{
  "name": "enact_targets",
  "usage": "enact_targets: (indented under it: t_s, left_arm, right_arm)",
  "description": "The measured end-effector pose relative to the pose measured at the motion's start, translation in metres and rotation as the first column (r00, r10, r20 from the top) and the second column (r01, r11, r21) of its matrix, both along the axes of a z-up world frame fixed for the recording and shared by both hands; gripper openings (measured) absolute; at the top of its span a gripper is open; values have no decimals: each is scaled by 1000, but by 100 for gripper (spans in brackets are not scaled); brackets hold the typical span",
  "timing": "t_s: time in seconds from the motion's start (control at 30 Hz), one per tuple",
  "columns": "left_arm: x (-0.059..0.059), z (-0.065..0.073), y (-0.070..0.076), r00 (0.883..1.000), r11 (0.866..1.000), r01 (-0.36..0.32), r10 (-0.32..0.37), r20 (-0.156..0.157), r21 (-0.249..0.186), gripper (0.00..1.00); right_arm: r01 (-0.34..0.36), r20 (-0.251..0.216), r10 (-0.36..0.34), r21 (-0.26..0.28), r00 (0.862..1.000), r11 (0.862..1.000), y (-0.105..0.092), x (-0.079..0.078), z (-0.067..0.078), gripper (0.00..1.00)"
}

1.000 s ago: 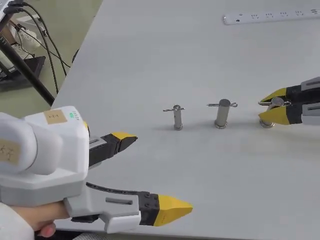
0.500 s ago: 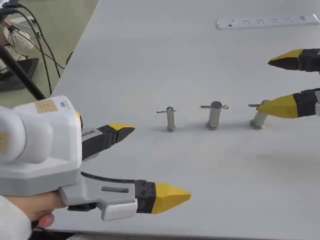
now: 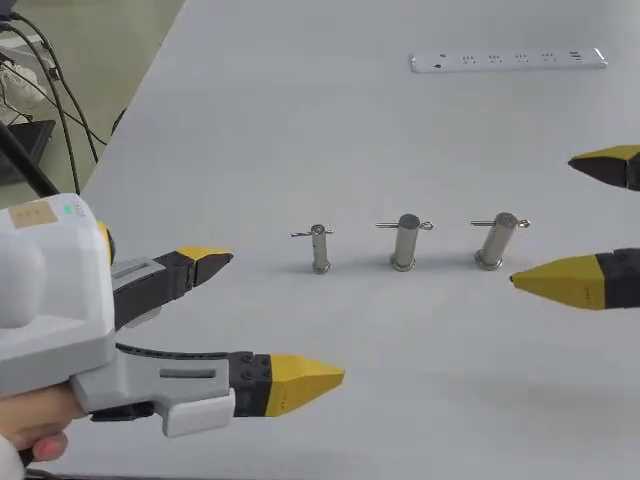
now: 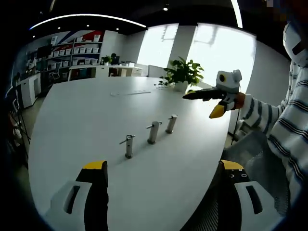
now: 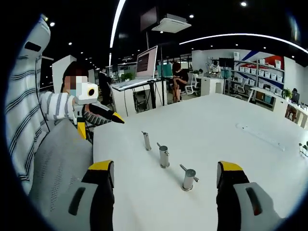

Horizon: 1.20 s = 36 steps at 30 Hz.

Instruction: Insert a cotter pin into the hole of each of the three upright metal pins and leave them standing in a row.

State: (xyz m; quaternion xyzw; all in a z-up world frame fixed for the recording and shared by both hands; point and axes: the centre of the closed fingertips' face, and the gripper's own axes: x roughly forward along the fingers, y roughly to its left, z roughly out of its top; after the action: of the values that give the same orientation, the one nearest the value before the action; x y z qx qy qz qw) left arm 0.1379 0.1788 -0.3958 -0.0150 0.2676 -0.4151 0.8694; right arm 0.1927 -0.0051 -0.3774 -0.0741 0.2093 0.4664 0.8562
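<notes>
Three upright silver metal pins stand in a row on the pale grey counter, well apart from the long white power strip, on its near side. A thin wire cotter pin crosses each head. The yellow-tipped right claw hangs released and empty on the near side of the strip's right end. The left claw, released and empty, is farthest from the strip.

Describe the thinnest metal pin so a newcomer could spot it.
On the white table, a row of upright metal pins stands nearer the person than the power strip. Take the end pin closest to the left gripper: it is the thinnest and shortest.
</notes>
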Motion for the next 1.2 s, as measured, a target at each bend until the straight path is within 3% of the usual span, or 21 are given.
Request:
enact_targets:
  t_s: [0.1,0.5,0.6,0.73,0.9,1.2]
  left_arm:
    - [1,-1,5,1000,1000,-20,20,-5,-8,94]
    - [0,-6,15,998,999,-51,51,-23,-11,94]
    - [-1,-14,15,998,999,-53,53,-44,-4,93]
    - [-7,-24,14,996,999,-37,38,-76,15,93]
    - [-7,-27,15,995,999,-43,43,-91,11,93]
    - [-6,-35,18,991,998,-67,67,-116,8,93]
  right_arm:
    - [39,-79,-34,66,996,997,4,-9,-6,90]
    - [185,-162,-168,97,972,978,-2,-28,-16,95]
    - [219,-204,-200,73,958,973,-9,-34,-27,95]
    - [249,-230,-233,46,945,967,-18,-39,-36,95]
    - [265,-242,-256,3,936,964,-29,-44,-47,95]
    - [297,-272,-289,-11,918,955,-40,-44,-52,94]
